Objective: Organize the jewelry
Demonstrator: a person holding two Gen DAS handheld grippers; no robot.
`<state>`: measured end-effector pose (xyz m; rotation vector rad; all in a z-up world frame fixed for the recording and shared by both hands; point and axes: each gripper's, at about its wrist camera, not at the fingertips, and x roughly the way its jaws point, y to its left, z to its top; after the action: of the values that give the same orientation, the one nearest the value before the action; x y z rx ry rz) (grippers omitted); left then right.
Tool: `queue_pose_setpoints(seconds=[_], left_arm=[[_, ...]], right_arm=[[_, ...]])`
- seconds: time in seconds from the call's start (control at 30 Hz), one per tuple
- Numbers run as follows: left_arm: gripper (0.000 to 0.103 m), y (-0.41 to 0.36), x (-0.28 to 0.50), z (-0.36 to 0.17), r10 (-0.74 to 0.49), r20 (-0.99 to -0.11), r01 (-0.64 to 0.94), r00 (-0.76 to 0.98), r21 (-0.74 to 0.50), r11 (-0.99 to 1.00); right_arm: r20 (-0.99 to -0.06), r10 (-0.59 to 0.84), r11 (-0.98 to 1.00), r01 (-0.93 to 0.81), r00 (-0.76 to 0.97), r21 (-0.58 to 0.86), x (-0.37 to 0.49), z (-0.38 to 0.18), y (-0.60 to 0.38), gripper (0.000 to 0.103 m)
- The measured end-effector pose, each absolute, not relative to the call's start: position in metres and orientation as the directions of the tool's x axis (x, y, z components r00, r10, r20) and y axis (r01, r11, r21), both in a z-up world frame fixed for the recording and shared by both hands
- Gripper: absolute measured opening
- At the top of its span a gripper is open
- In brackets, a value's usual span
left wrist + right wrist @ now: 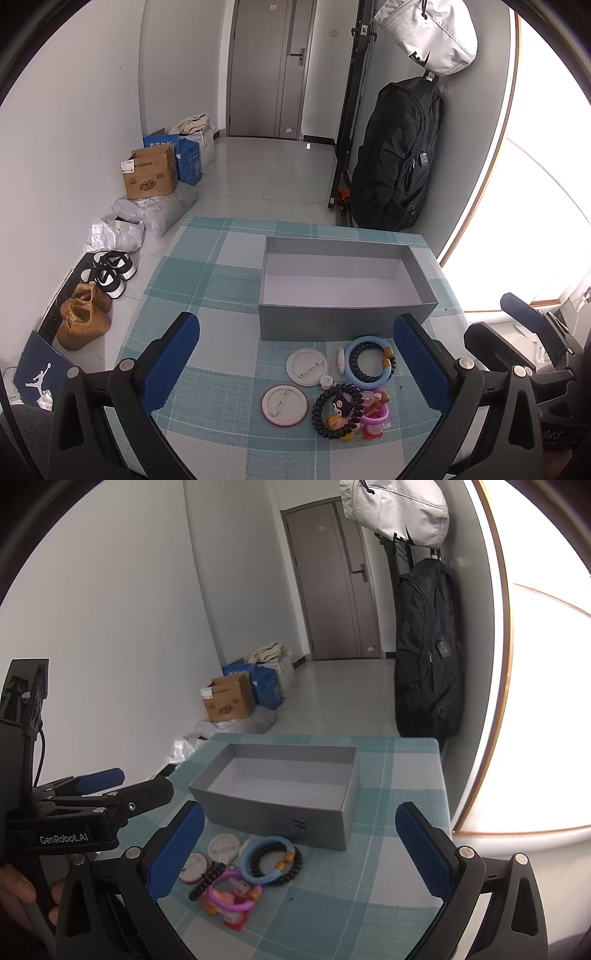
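Hovering over a checked tabletop (pixel 192 280), you hold both claws spread wide and empty above a small heap of trinkets that waits just in front of an open grey box (pixel 343 291). Your left claw (pixel 295 354) frames the pile in its own view; your right claw (pixel 299 845) looks on from beside it, with nothing between its pads. The box stands empty, so none of the sorting looks done yet.

Two round pin badges (pixel 307 368) lie face down, pins up; they look light, flat and stiff, and will likely slide on the cloth, so pinch one across its rim rather than pressing from above. A pale blue ring (pixel 369 360) rests touching a black bead bracelet (pixel 291 862); the ring seems firm enough to take by its band, while the beads will probably sag and trail. Nearer you, a black coil hair tie (pixel 338 411) tangles with a pink bangle (pixel 231 895) and small charms. Expect them to lift together; grip the bangle's outer edge.
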<state>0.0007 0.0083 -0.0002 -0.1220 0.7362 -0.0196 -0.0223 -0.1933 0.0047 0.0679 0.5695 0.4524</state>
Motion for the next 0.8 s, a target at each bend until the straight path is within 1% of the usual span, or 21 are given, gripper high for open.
queue_pose_setpoints(seconds=[0.8], left_arm=[[0.102, 0.0064, -0.0004, -0.0027, -0.082, -0.677, -0.017, 0.732, -0.138, 0.99]], right_arm=[[-0.501, 0.436, 0.898, -0.399, 0.747, 0.187, -0.0238, 0.0048, -0.193, 0.103]])
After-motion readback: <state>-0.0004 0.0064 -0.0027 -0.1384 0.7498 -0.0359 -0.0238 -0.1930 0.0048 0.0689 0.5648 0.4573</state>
